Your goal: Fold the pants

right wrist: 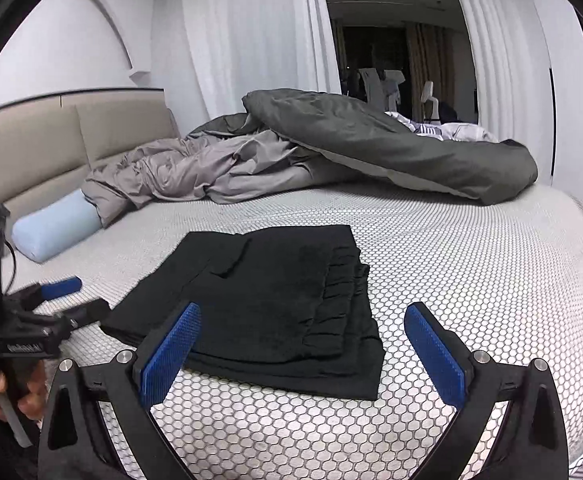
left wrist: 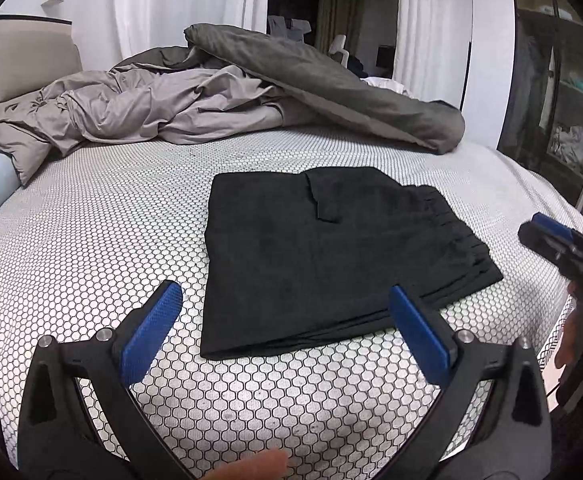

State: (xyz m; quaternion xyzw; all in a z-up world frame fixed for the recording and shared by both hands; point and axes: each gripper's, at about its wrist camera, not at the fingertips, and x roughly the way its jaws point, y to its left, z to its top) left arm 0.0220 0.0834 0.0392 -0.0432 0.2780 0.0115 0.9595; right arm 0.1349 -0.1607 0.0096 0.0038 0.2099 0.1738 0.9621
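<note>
Black pants (left wrist: 323, 256) look basically folded, sitting as a neat stack on the honeycomb-print mattress (left wrist: 91, 240).

Left gripper (left wrist: 287, 320) and right gripper (right wrist: 303, 340) both hang spread wide, holding nothing (just hovering near the stack's front edge). Next, I'd guess one last tidy-up or fold, if any.

1. Your pants (left wrist: 323, 256) lie folded flat on the bed (left wrist: 91, 248), near its front edge.
2. Behind them, the duvet (left wrist: 251, 96) is heaped across the bed.
3. The bolster (right wrist: 55, 230) lies at the left, against the headboard (right wrist: 71, 140).
4. Your left gripper (left wrist: 285, 312) sits before the pants, your right gripper (right wrist: 301, 332) alongside.
</note>
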